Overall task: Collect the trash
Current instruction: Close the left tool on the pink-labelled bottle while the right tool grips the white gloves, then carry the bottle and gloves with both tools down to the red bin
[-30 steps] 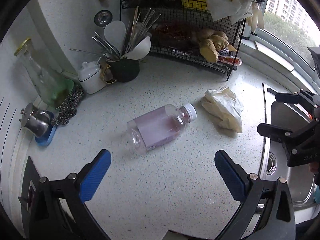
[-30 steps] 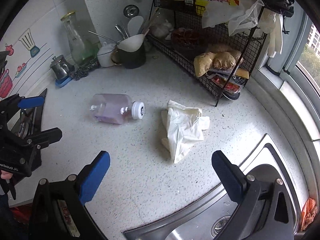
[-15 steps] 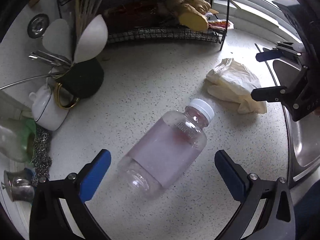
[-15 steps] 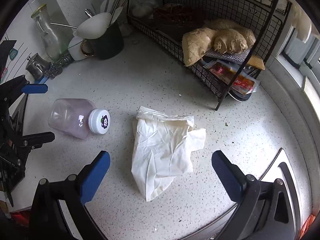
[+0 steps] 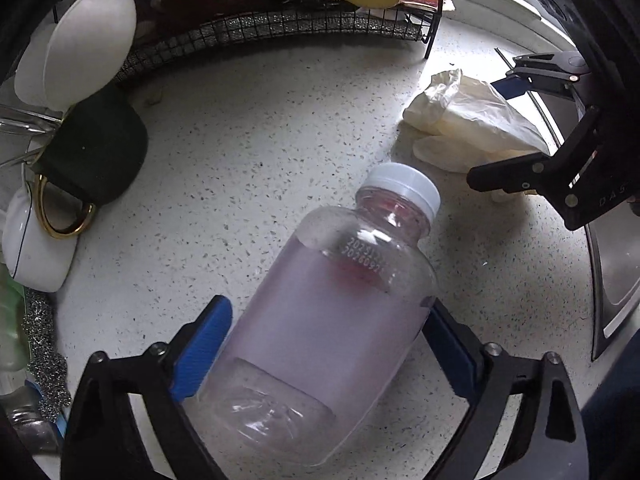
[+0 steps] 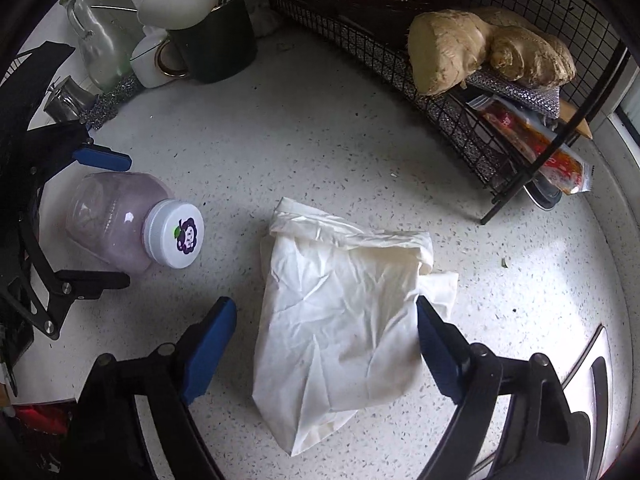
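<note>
1. Your left gripper [image 5: 326, 356] points down at the counter [image 5: 260, 168]. Its jaws are closing w/ the bottle [image 5: 320, 328] between them. The blue pads [image 5: 200, 356] sit right by the bottle's sides, but you can't tell if they press it yet, so it's not a grab.
2. The bottle lies on its side on the counter. It is clear plastic w/ a bit of pink-purple drink inside. Its white cap [image 5: 404, 186] points away from you, toward the bag.
3. Your right gripper [image 6: 326, 344] points down too. Its jaws are closing w/ the white bag [image 6: 344, 328] between them. The left pad [image 6: 208, 352] is still off the bag; the right one is at the bag's edge. Not gripped.
4. The bag is a crumpled white plastic one, flat on the counter, just right of the bottle [image 6: 116, 220]. In the right view the bottle's cap [image 6: 176, 236] has a small purple sticker.
5. The sink [image 5: 616, 272] is by the counter's right side.
6. Farther back on the left: a dark mug [image 6: 216, 48] full of spoons & tools, a small white pot [image 6: 148, 64], a glass jar [image 6: 96, 40] & a steel scrubber [image 6: 108, 100].
7. At the back: a black wire rack [image 6: 460, 112] w/ ginger [image 6: 480, 48] on it & a red packet [image 6: 536, 144] below.
</note>
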{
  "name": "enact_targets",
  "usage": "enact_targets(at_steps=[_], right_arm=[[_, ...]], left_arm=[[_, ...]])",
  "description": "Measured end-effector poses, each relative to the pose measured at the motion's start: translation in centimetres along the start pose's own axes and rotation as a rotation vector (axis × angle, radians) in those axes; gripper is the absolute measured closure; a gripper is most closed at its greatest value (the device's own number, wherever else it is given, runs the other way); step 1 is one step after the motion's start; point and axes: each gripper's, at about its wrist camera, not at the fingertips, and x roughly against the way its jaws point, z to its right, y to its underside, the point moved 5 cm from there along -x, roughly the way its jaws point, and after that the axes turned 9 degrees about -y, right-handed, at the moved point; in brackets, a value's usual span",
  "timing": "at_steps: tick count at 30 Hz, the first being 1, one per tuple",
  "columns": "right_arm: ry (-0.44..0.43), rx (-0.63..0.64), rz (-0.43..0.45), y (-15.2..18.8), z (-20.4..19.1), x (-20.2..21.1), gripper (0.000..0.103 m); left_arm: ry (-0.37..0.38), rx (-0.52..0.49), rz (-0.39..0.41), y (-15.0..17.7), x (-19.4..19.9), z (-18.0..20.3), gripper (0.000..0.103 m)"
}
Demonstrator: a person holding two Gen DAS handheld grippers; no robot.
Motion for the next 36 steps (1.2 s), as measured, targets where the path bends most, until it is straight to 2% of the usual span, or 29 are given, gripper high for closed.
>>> enact_targets(at_steps=[4, 9, 11, 14, 21, 24, 25, 26, 29, 36], right_arm=[[-0.013, -0.002, -0.012, -0.4, -0.4, -0.9, 0.017], [-0.001, 0.013, -0.006, -0.8, 0.1, -1.2, 0.029], [0.016, 0.026, -0.003, -0.9, -0.2, -1.6, 0.041], [0.034, 0.042, 0.0, -0.7, -0.4, -1.5, 0.052], [0.054, 0.088, 0.018, 0.8, -1.1, -1.4, 0.062], [0.052, 0.079, 0.022, 1.0, -0.9, -1.2, 0.078], [0.048, 0.07, 0.024, 1.2, -0.8, -1.0, 0.088], [0.043, 0.064, 0.026, 1.3, -0.8, -1.0, 0.094], [0.047, 0.064, 0.032, 1.9, -1.1, -0.7, 0.098], [0.039, 0.082, 0.06, 4.5, -2.9, 1.7, 0.098]], left_arm=[[0.0, -0.004, -0.018, 0.0, -0.4, 0.5, 0.024], [-0.026, 0.003, -0.032, 0.1, -0.3, 1.2, 0.03], [-0.029, 0.02, -0.033, 0.3, -0.2, 1.3, 0.03], [-0.032, 0.045, -0.031, 0.5, 0.0, 1.5, 0.031], [-0.065, 0.08, -0.039, 1.1, 0.2, 2.4, 0.033], [-0.069, 0.108, -0.052, 1.3, 0.2, 2.4, 0.034], [-0.073, 0.115, -0.057, 1.4, 0.2, 2.5, 0.034], [-0.075, 0.118, -0.06, 1.4, 0.3, 2.6, 0.034], [-0.078, 0.118, -0.066, 1.9, 0.6, 3.5, 0.034], [-0.1, 0.188, -0.093, 3.5, 1.6, 5.2, 0.034]])
